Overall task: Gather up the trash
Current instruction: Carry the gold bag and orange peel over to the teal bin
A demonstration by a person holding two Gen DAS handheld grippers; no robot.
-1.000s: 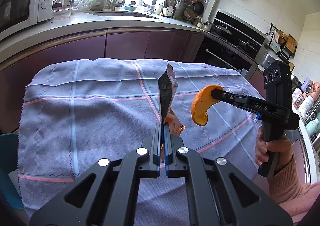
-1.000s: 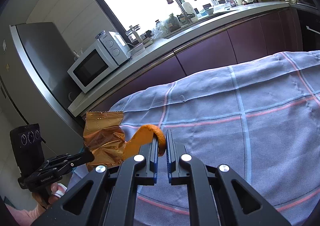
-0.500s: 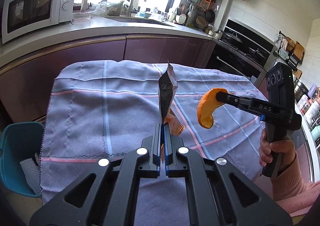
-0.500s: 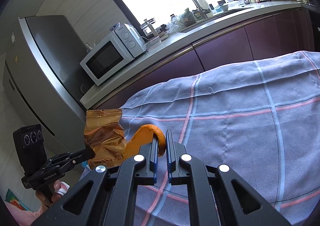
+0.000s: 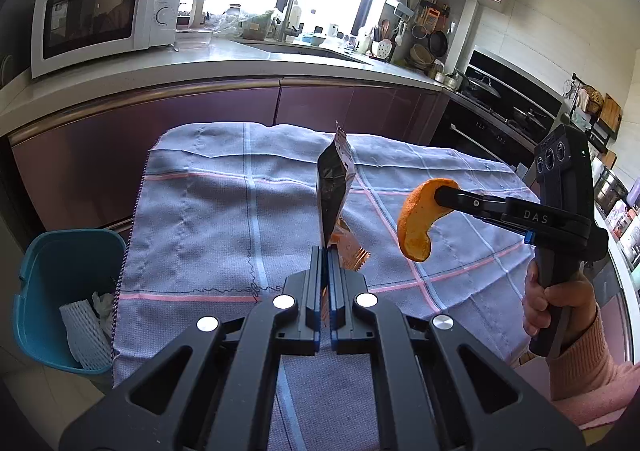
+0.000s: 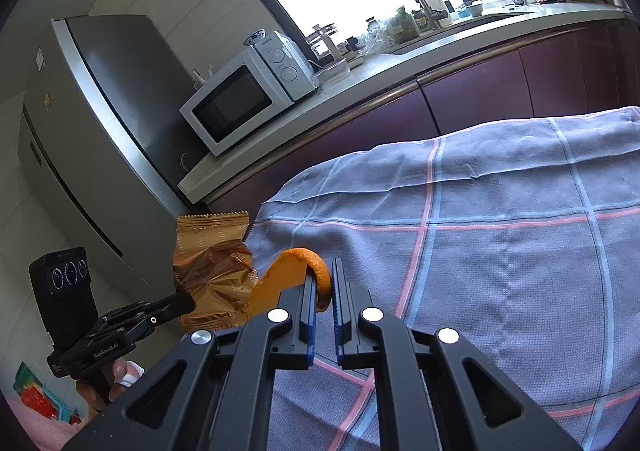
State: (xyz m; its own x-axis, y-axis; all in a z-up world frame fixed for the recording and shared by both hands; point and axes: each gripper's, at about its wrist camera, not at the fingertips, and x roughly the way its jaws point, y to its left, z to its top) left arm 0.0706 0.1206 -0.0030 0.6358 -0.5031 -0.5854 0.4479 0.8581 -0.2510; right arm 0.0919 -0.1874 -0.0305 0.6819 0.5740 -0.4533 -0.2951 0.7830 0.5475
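My left gripper [image 5: 325, 255] and right gripper [image 6: 321, 283] are matte black frames with triangular cut-outs, silver screws and blue-lined fingers, "DAS" and "GenRobot.AI" printed on their sides, gripped by bare hands in pink knitted sleeves [image 5: 584, 367].

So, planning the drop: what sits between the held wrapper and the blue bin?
In the left wrist view, only the checked tablecloth and its hanging left edge lie between the wrapper in the left gripper and the blue bin.
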